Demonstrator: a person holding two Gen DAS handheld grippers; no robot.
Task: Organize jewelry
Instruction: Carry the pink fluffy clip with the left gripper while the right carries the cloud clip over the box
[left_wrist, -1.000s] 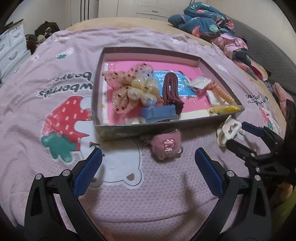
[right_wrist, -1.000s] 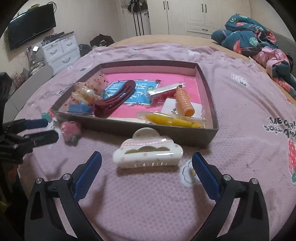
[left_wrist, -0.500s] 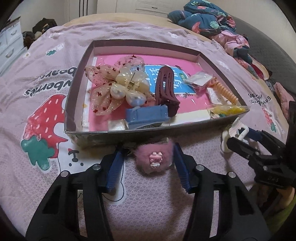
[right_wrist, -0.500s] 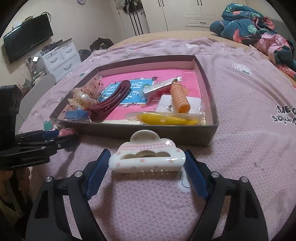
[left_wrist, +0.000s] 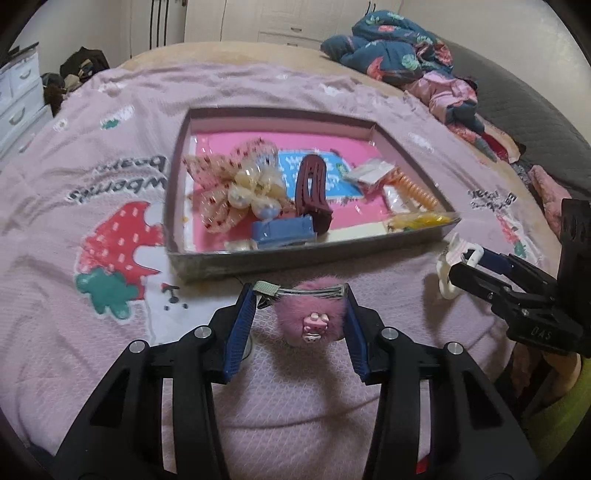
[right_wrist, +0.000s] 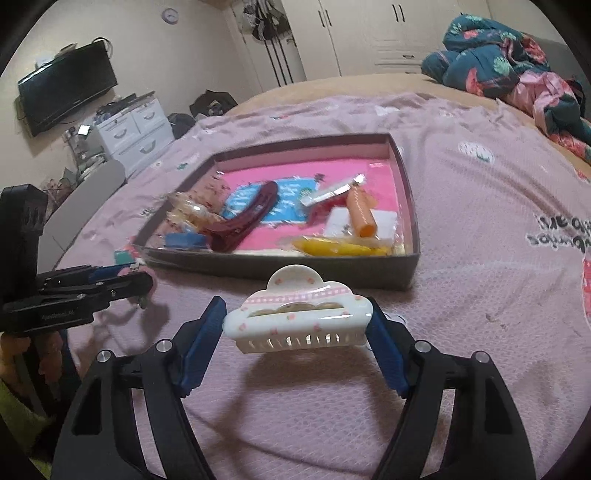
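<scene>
Holding a fluffy pink hair clip (left_wrist: 312, 317) by the ends of its metal bar, our left claw (left_wrist: 299, 295) has its blue pads pressed on the clip, and its jaws are closing further. We see the clip raised a little above the pink bedspread (left_wrist: 92, 206), just in front of the near wall of the shallow box (left_wrist: 207, 264) that lies on the bed. Our right claw (right_wrist: 297, 319) grips a white cloud-shaped claw clip (right_wrist: 299, 314) end to end, its jaws closing too; the clip hangs above the bedspread, with its shadow below, just before the box's near wall. Inside the box we see a beaded bow (left_wrist: 236, 184), a maroon clip (left_wrist: 312, 188), a blue clip (left_wrist: 282, 230), an orange spiral tie (left_wrist: 413, 188) and a yellow packet (left_wrist: 417, 221).
</scene>
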